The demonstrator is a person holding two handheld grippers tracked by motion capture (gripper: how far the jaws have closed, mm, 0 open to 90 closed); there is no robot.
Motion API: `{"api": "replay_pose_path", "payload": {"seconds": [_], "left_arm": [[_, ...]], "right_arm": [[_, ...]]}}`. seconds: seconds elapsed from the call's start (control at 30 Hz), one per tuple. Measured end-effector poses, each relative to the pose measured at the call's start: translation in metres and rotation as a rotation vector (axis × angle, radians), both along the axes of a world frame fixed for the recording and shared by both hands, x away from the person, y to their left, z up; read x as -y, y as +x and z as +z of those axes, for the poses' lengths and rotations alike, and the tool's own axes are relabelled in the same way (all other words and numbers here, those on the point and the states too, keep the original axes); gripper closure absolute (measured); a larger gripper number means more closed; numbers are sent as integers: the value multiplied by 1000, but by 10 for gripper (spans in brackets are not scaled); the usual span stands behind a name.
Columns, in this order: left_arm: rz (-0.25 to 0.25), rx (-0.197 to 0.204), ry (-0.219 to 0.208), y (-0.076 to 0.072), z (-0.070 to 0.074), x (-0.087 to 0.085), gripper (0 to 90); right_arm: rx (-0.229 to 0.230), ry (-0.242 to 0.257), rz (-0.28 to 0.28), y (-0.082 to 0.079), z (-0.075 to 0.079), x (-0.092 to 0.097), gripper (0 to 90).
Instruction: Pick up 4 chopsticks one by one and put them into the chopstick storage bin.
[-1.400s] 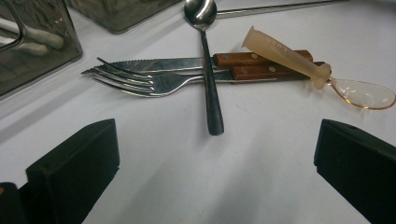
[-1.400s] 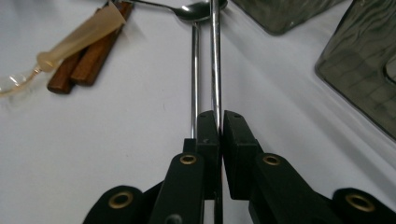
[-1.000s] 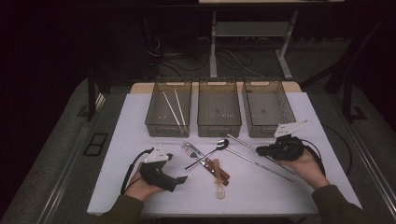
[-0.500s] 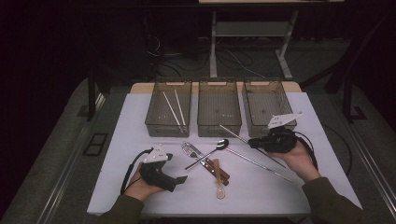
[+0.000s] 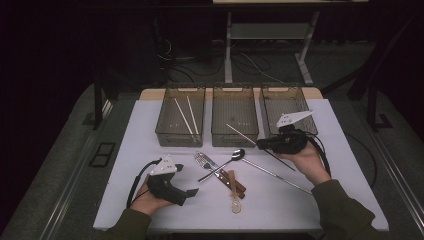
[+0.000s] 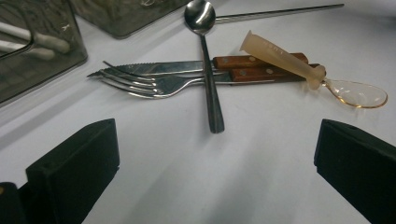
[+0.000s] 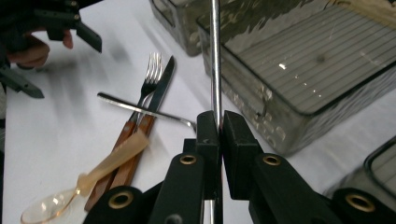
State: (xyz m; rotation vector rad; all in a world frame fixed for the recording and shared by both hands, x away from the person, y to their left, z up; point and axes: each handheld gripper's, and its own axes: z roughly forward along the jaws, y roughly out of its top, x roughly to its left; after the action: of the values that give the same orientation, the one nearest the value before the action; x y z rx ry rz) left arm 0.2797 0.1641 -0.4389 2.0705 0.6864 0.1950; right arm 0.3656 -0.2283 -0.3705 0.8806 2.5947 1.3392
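My right gripper [image 5: 261,143] is shut on a thin metal chopstick [image 5: 241,133] and holds it tilted above the table. The chopstick's far tip reaches over the front of the middle bin [image 5: 234,95]. In the right gripper view the jaws pinch the metal chopstick [image 7: 215,70] and the middle bin [image 7: 299,74] lies just ahead. My left gripper [image 5: 186,180] rests open at the front left with nothing between its fingers. A second metal chopstick [image 5: 278,175] lies on the white table [image 5: 340,165].
A steel spoon [image 6: 205,70] lies across a fork [image 6: 154,85] and a wood-handled knife [image 6: 196,68], with a clear plastic spoon [image 6: 299,65] beside them. The left bin [image 5: 167,117] holds two white chopsticks [image 5: 184,116]. The right bin [image 5: 287,100] stands behind my right hand.
My right gripper has risen and moved left toward the bins, carrying the metal chopstick, whose tip now reaches the middle bin. The left gripper has stayed put.
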Motion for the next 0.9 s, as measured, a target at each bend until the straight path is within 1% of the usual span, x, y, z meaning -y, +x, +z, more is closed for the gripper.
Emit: {"api": "replay_pose_path", "payload": {"seconds": [0.17,0.3,0.5,0.73,0.83,0.9], "left_arm": [[-6,2,4,-1,-1,-2,0],[-4,5,-7,-1,0,-2,0],[2,4,-12,-1,0,-2,0],[3,5,-11,-1,0,-2,0],[5,3,-11,-1,0,-2,0],[5,3,-10,-1,0,-2,0]], "right_arm": [[1,9,-16,8,6,-8,855],[4,23,-25,15,9,-16,855],[7,34,-37,26,15,-33,855],[26,48,-39,40,26,-54,854],[29,48,-42,45,30,-64,854],[39,37,-40,49,31,-71,855]]}}
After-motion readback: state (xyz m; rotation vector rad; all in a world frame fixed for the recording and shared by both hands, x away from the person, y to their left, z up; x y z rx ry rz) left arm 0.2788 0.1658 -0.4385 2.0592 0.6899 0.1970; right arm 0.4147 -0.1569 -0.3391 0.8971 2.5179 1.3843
